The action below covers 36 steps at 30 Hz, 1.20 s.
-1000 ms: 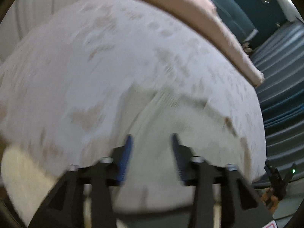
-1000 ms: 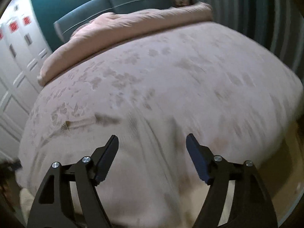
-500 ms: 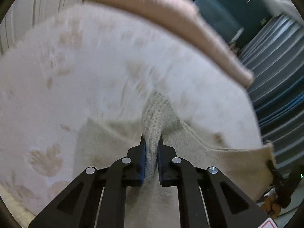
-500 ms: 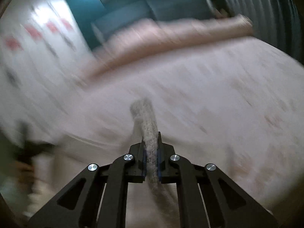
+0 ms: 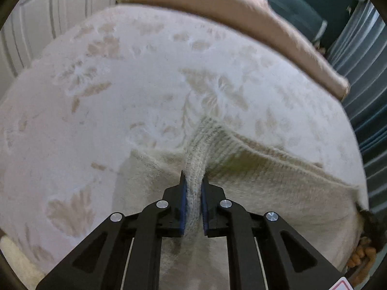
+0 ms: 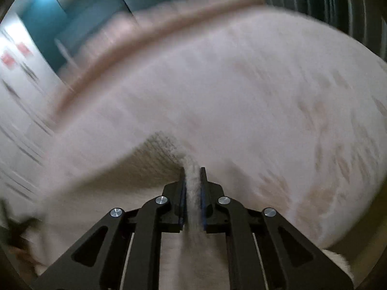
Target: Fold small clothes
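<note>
A cream knitted garment (image 5: 266, 176) is held above a bed with a pale leaf-patterned cover (image 5: 145, 91). My left gripper (image 5: 193, 181) is shut on a ribbed edge of the knit, which stretches away to the right toward the other hand. My right gripper (image 6: 192, 171) is shut on another ribbed edge of the same garment (image 6: 159, 159), which hangs off to the left. The right wrist view is blurred by motion.
A pink rolled duvet (image 5: 241, 17) lies along the far side of the bed, before a dark teal headboard (image 5: 290, 2). White wardrobe doors (image 5: 36, 31) stand at left. Grey-blue striped curtains (image 5: 362, 72) hang at right. The other hand (image 5: 362, 253) shows at lower right.
Both grippers were open over the garment a second ago. They closed on its ribbed edges and have lifted it off the bed, spreading it between them.
</note>
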Each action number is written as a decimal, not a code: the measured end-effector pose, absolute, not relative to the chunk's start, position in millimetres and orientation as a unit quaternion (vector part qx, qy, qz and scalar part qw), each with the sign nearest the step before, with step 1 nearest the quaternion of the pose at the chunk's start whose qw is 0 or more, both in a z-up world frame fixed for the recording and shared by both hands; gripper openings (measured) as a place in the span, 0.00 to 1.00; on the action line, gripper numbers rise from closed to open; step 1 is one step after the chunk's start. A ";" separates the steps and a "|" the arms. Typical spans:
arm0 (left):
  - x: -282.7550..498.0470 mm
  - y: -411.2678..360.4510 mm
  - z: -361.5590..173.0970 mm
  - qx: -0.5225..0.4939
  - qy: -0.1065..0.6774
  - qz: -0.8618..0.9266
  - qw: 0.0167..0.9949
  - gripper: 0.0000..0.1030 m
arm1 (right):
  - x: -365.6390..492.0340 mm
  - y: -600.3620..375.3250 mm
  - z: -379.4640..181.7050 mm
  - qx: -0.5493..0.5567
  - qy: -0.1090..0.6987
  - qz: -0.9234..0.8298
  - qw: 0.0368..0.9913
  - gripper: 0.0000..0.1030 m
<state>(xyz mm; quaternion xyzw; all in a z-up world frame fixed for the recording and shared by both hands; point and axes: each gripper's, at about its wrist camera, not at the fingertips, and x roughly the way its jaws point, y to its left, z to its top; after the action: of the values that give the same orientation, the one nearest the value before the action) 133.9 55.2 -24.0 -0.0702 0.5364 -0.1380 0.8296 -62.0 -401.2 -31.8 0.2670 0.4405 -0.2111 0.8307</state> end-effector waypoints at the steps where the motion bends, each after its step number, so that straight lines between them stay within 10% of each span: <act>1: 139.2 53.9 -35.9 -0.061 0.553 -0.129 0.821 0.10 | -58.8 -401.9 -44.1 0.266 0.459 -0.217 0.819 0.09; 5: 129.6 62.1 -17.8 -0.071 0.535 -0.105 0.835 0.23 | -80.3 -387.5 0.2 0.257 0.391 -0.277 0.839 0.37; 14: 36.2 -7.5 25.8 -0.034 0.519 -0.241 0.820 0.54 | -54.5 -193.4 20.7 0.177 0.436 0.033 0.882 0.34; 19: 4.6 -21.6 -14.0 0.029 0.560 -0.229 0.796 0.54 | -61.8 -139.3 -13.2 0.120 0.490 0.083 0.860 0.34; 31: -0.9 68.0 -17.1 0.041 0.570 -0.173 0.802 0.46 | -169.1 -342.7 -15.2 0.210 0.524 -0.202 0.800 0.22; 36: 33.7 67.4 25.5 -0.009 0.512 -0.153 0.845 0.69 | -141.4 -356.4 23.6 0.209 0.450 -0.236 0.835 0.55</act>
<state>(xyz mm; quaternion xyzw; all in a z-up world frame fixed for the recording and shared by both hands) 33.7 67.4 25.5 -0.0094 0.5118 -0.1527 0.8453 -141.4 -356.4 23.6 0.2086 0.4502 -0.2363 0.8354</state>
